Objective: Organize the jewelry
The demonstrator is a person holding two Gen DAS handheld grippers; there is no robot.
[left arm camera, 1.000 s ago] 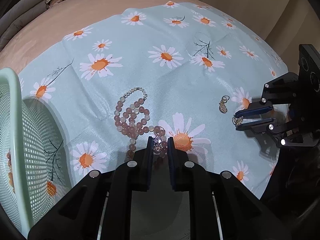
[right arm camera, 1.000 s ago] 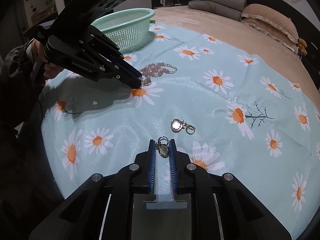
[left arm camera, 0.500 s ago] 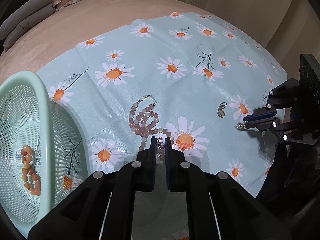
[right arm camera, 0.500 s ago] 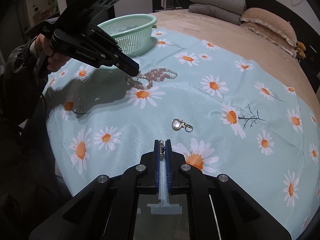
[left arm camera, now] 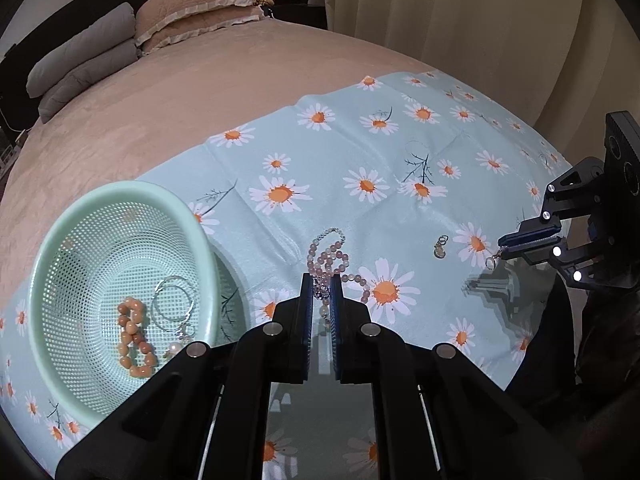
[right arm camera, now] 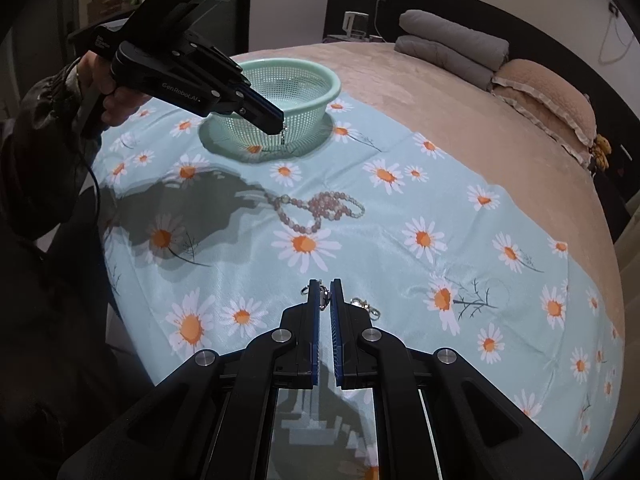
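Note:
My left gripper [left arm camera: 321, 285] is shut on a small sparkly earring [left arm camera: 320, 290] and holds it in the air near the mint mesh basket [left arm camera: 64, 220]; in the right wrist view the gripper [right arm camera: 278, 122] hangs in front of the basket [right arm camera: 320, 76]. My right gripper [right arm camera: 325, 294] is shut on a small silver charm [right arm camera: 325, 293], lifted above the daisy cloth [right arm camera: 400, 272]; it also shows in the left wrist view [left arm camera: 502, 248]. A pink bead necklace [right arm camera: 320, 208] and a second silver charm [left arm camera: 440, 246] lie on the cloth.
The basket holds an orange bead bracelet [left arm camera: 134, 336], silver hoops [left arm camera: 174, 300] and a pearl piece. Grey folded blankets [right arm camera: 452, 48] and a pink pillow [right arm camera: 548, 100] lie at the bed's far end. A curtain [left arm camera: 460, 12] hangs beyond the bed.
Both grippers closed on their pieces and lifted them off the cloth. The left gripper rose and moved towards the basket, leaving the bead necklace on the cloth.

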